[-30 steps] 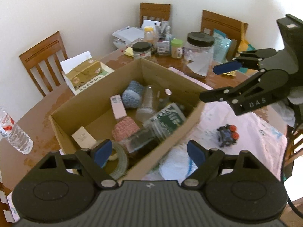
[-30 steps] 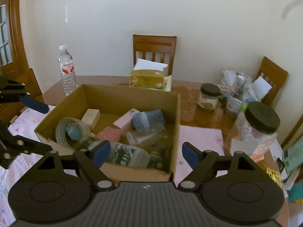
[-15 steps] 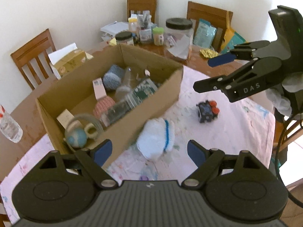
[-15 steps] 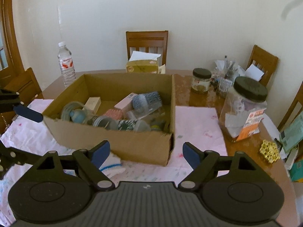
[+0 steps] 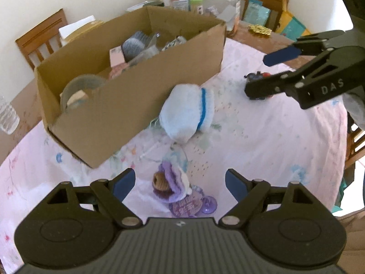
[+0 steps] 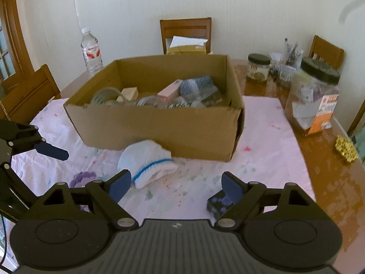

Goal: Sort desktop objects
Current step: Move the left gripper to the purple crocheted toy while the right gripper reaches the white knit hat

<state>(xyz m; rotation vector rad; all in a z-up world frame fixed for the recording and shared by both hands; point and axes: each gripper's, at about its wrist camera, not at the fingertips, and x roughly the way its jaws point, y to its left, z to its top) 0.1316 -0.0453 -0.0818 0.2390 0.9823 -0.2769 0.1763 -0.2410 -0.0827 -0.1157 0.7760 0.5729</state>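
Observation:
A cardboard box (image 5: 127, 105) with several small items in it stands on the pink cloth. In front of it lies a white knitted hat (image 5: 187, 111) with a blue stripe. My left gripper (image 5: 180, 182) is open above a purple crocheted piece (image 5: 170, 186), which shows between its fingers without touching them. My right gripper (image 6: 176, 185) is low over the cloth, its jaws opening, with nothing between the pads. The hat (image 6: 146, 159) lies just beyond its left finger. A small dark toy (image 6: 219, 203) sits by its right finger.
A water bottle (image 6: 91, 52) stands behind the box on the left. A large black-lidded jar (image 6: 314, 96), a smaller jar (image 6: 259, 68) and a gold trinket (image 6: 345, 148) stand on bare wood at the right. Wooden chairs ring the table.
Both grippers have sunk and drawn back to the near side of the box. The white hat, the purple piece and the dark toy have come close. The right jaws stand slightly wider.

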